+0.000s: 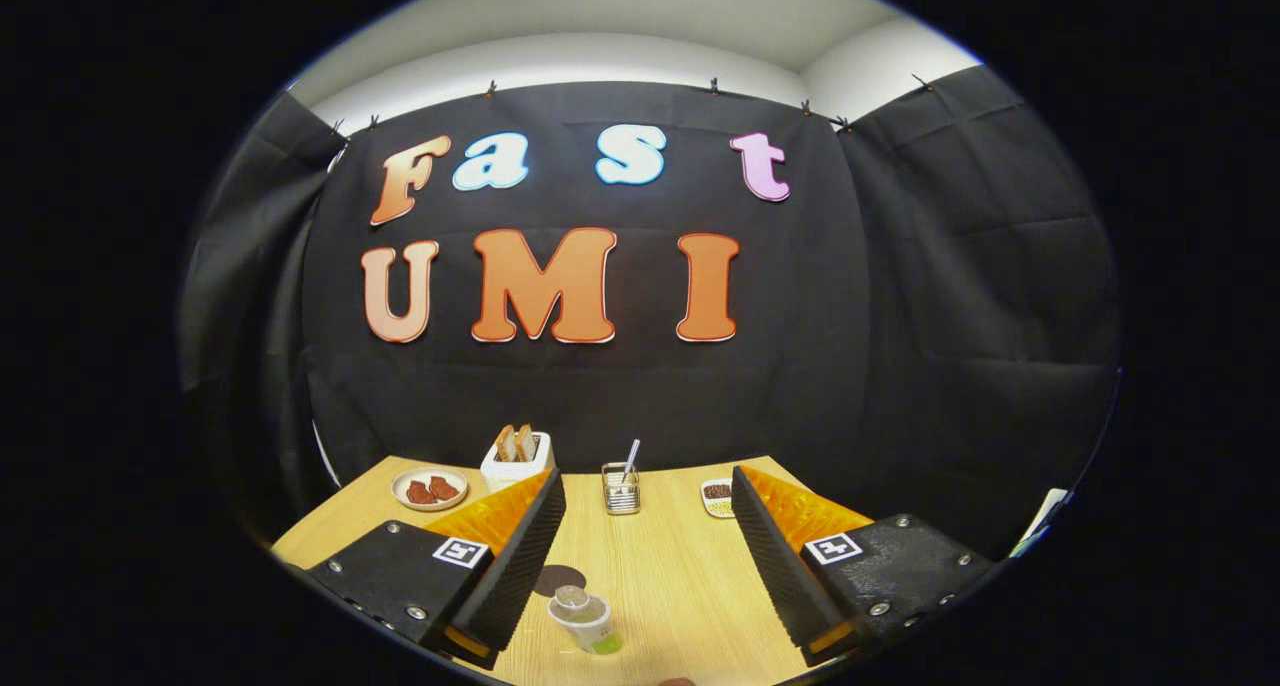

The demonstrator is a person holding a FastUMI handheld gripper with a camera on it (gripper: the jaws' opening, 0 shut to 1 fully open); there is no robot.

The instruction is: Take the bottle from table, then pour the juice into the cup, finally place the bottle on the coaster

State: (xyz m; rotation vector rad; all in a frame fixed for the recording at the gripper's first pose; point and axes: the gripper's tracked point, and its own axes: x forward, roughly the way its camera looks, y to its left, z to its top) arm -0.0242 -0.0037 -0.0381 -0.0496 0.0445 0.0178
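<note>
Hovering above the near edge of the table [680, 566], the hand-held gripper [640, 556] has its two fingers spread wide and grasps nothing.

Hazards from this position, as judged:
- The bottle [583, 618] appears to be a small clear one with a clear cap and a little green juice at its base. Clear plastic gives a poor visual edge, so a misjudged approach could strike the cap and tip the bottle over.
- The bottle stands closer to the left finger than to the right. A closure made without first centring would let the left finger touch first and push the bottle sideways along the table.
- A grip set too high, on the cap, may slip during the pour; a grip set too hard may squeeze the thin wall.
- The dark round coaster [559, 579] lies just behind the bottle, so a shove could slide the bottle onto or past it before time.

Position of the bottle: upright at the near edge of the table, low between the fingers, just beside the tip of the left finger and apart from it. The hand-held gripper must descend and shift left to bracket it.

Toward the far edge stand a plate [429, 488], a toaster [517, 459] and a wire holder [621, 489].
</note>
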